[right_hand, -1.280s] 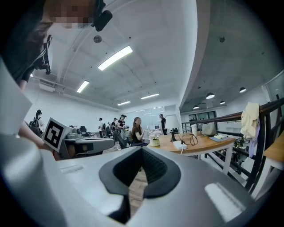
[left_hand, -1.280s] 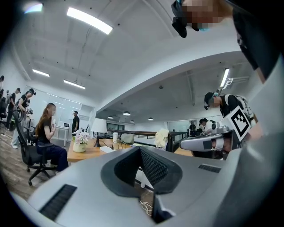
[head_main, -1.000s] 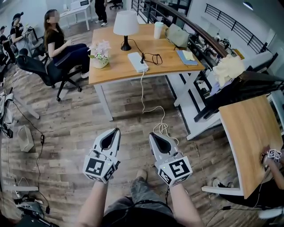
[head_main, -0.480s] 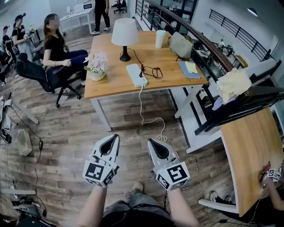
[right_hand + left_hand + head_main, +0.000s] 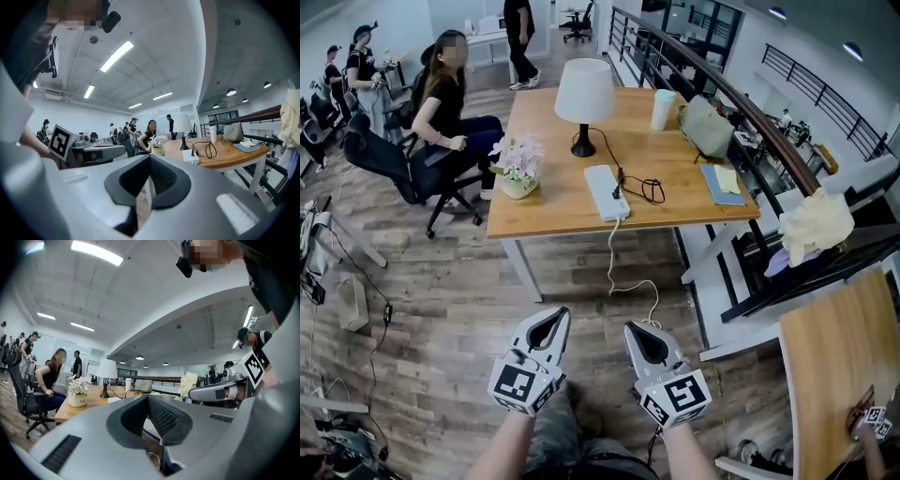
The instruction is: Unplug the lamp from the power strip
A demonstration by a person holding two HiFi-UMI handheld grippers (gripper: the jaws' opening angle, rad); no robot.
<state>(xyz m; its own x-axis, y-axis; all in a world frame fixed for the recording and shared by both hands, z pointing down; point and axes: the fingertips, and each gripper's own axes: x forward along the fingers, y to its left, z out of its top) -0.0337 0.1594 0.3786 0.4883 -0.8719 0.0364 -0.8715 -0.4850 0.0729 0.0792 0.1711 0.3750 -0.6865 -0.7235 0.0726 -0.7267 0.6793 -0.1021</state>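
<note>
A white-shaded lamp (image 5: 584, 94) stands on the far wooden table (image 5: 546, 214). Its black cord loops (image 5: 652, 190) to a black plug (image 5: 620, 192) set in the white power strip (image 5: 605, 191). Both grippers are held level over the floor, well short of the table. My left gripper (image 5: 557, 317) is shut and empty, and my right gripper (image 5: 635, 330) is shut and empty beside it. The left gripper view looks past its shut gripper (image 5: 149, 398) to the lamp (image 5: 107, 371). Beyond the right gripper (image 5: 150, 158), the right gripper view has the lamp (image 5: 182, 125) and the power strip (image 5: 191, 156).
A person sits on an office chair (image 5: 389, 159) at the table's left. A flower pot (image 5: 517, 175), cup (image 5: 662, 110), grey bag (image 5: 706, 127) and notebook (image 5: 724, 185) share the table. The strip's white cable (image 5: 623, 267) drops to the floor. A second wooden table (image 5: 834, 361) stands at right.
Both grippers have come forward over the floor towards the table, still side by side and shut. The table and lamp now sit nearer in the head view.
</note>
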